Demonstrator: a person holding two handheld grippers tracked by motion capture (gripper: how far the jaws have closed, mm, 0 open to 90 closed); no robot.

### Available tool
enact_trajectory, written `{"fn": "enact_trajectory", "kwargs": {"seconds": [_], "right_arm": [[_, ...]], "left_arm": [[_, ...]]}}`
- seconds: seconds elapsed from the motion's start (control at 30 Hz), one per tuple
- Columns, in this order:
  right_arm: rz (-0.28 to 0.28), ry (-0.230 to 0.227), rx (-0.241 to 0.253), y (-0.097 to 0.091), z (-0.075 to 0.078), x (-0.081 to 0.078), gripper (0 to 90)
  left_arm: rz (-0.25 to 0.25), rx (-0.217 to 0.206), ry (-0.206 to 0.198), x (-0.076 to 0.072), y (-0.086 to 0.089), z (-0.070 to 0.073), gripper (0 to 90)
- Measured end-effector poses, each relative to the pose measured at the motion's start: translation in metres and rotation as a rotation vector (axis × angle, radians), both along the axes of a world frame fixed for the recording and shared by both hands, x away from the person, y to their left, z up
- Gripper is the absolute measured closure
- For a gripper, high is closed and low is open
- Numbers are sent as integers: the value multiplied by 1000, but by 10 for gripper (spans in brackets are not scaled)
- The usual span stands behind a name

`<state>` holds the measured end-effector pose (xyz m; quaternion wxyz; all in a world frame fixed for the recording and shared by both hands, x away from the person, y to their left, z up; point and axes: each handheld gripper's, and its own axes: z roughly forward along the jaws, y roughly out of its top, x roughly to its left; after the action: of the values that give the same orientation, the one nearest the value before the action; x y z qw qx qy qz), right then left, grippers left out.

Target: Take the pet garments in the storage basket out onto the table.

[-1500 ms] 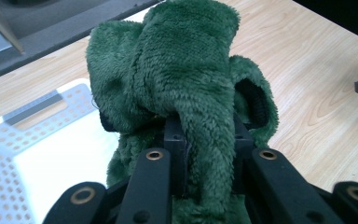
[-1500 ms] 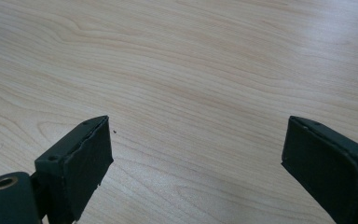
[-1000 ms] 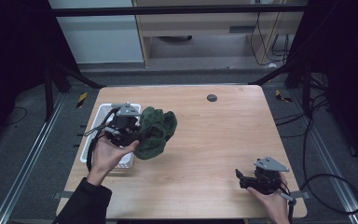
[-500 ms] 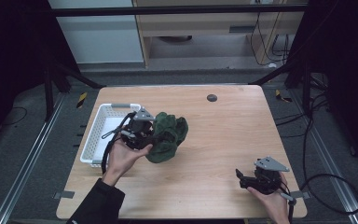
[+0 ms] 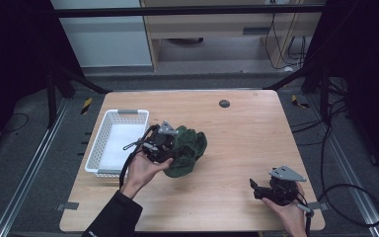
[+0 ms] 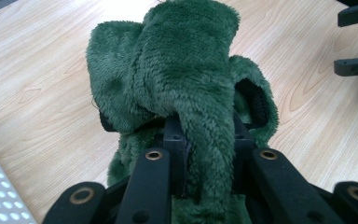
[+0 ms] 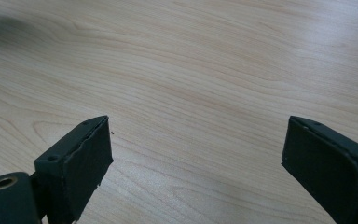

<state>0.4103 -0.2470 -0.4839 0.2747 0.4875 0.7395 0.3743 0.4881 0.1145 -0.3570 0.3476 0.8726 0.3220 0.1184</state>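
The wooden table (image 5: pixel 237 148) is filling the middle of the high view, and a white basket (image 5: pixel 109 143) is sitting at its left edge, looking empty from here. Just right of the basket, left of centre in the frame, a green plush cloth (image 5: pixel 187 150) is lying bunched on the wood, part of it lifted. In the left gripper view it is rising as a fuzzy heap (image 6: pixel 177 79) in the middle of the picture, with a dark lining showing at its right side.

The left gripper (image 5: pixel 160 145) is pinching a thick fold of that cloth; its jaws are standing close together with the pile squeezed between them, as the left gripper view shows at bottom centre (image 6: pixel 205 154). The right gripper (image 5: pixel 269 190) is resting at the lower right of the high view, well apart from the cloth, its jaws spread wide over bare wood with nothing between them (image 7: pixel 196 158).

To my eye the cloth is going to handle as light, soft and floppy: it should sag and trail rather than keep a shape, and the fleece looks grippy enough not to slip. A doubled fold or the hem by the dark lining seems the safest place to grab.
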Motion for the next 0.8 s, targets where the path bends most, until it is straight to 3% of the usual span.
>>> {"fn": "enact_trajectory", "kwargs": {"seconds": [0.8], "right_arm": [[2, 4, -3, 0, -1, 0, 81]], "left_arm": [[-51, 26, 43, 3, -28, -44, 743]]}}
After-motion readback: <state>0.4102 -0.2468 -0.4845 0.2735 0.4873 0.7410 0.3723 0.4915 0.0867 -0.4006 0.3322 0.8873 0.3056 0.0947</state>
